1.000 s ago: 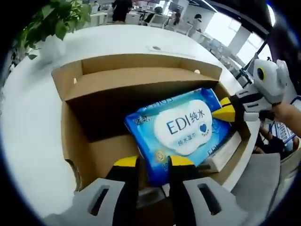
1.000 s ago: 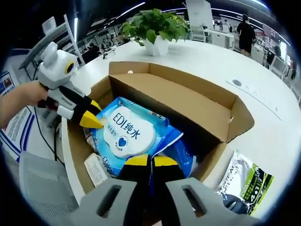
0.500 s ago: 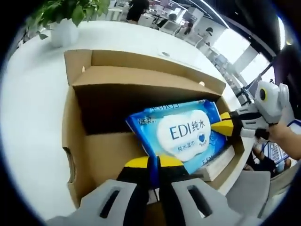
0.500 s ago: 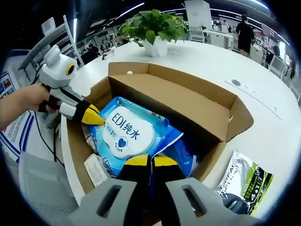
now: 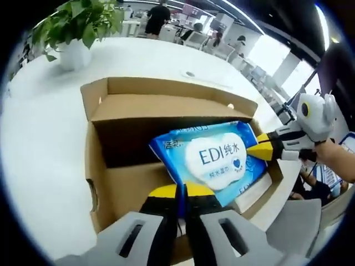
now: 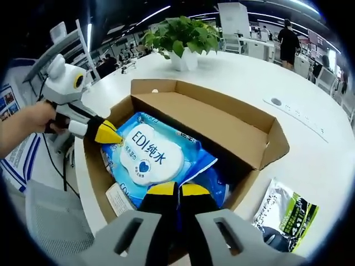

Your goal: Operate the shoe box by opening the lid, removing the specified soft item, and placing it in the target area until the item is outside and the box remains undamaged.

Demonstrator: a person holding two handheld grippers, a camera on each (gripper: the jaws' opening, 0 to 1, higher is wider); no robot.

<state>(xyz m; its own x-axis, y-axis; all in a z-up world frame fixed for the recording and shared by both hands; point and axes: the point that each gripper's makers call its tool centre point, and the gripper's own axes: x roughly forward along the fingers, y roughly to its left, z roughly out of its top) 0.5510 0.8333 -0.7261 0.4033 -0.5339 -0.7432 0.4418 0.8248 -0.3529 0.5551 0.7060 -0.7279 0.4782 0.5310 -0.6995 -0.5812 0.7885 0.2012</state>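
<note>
A: Where is the wipes pack (image 5: 213, 160)?

B: Partly raised in the open box (image 5: 113, 183). It looks soft and squishy, so pinch the edges.

A: Are the grippers holding it?

B: Yes. The left gripper (image 5: 184, 191) and right gripper (image 6: 177, 191) are each closed on an end, reaching in from opposite sides.

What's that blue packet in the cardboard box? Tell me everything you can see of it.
The blue packet is a soft plastic pack, glossy, with a white cloud-shaped label reading "EDI", some Chinese characters and a small blue heart. It sits tilted in the open cardboard box, its label facing up. The left gripper is shut on one edge and the right gripper is shut on the opposite edge, so both hold it. A flat white item lies under it in the box.
</note>
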